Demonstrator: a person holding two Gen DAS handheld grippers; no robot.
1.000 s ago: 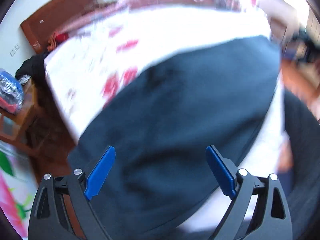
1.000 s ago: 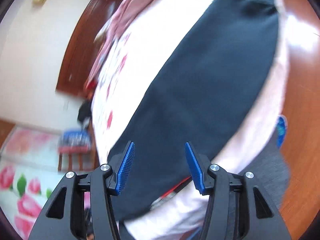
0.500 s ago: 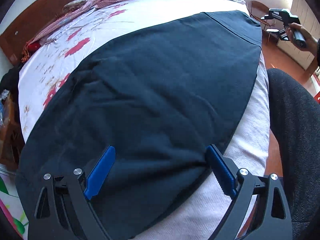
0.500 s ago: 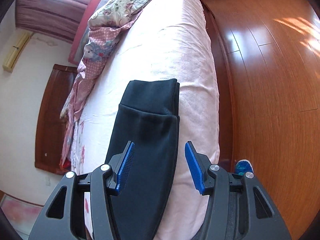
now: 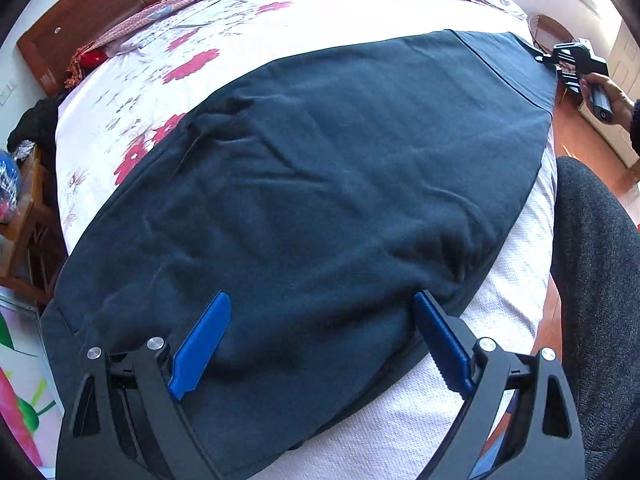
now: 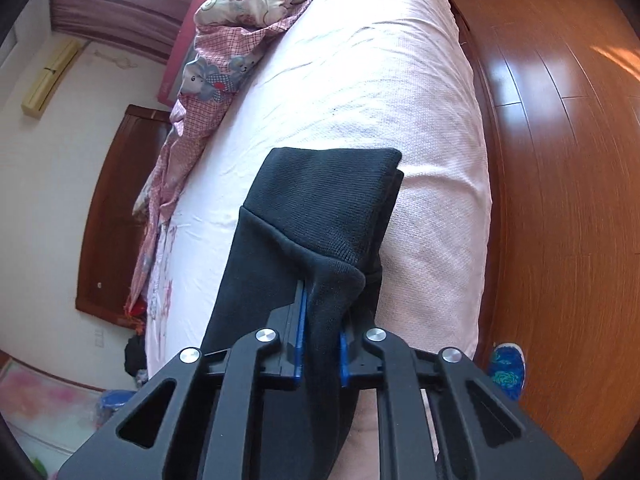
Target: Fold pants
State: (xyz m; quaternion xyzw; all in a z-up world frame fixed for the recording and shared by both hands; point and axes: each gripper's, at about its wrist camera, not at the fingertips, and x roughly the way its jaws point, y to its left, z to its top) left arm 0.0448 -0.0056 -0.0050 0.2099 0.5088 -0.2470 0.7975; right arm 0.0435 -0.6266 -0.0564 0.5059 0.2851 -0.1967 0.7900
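Dark navy pants [image 5: 340, 184] lie flat along the near edge of the bed. My left gripper [image 5: 320, 340] is open, its blue fingers straddling the near end of the pants low over the cloth. My right gripper [image 6: 322, 344] is shut on a pinched fold of the pants [image 6: 320, 216] just behind the ribbed band at the far end. In the left wrist view the right gripper [image 5: 576, 60] shows at that far end, held by a hand.
The bed [image 6: 360, 80] has a white and pink cover, with a crumpled floral quilt [image 6: 256, 4] at its far side. A wooden headboard [image 5: 80, 16] stands at the left. Wooden floor [image 6: 560, 160] runs along the bed. My grey-clad leg [image 5: 592, 280] is at the right.
My right gripper moved down onto the far end of the pants and closed on a fold there. My left gripper settled over the near end and stayed open.
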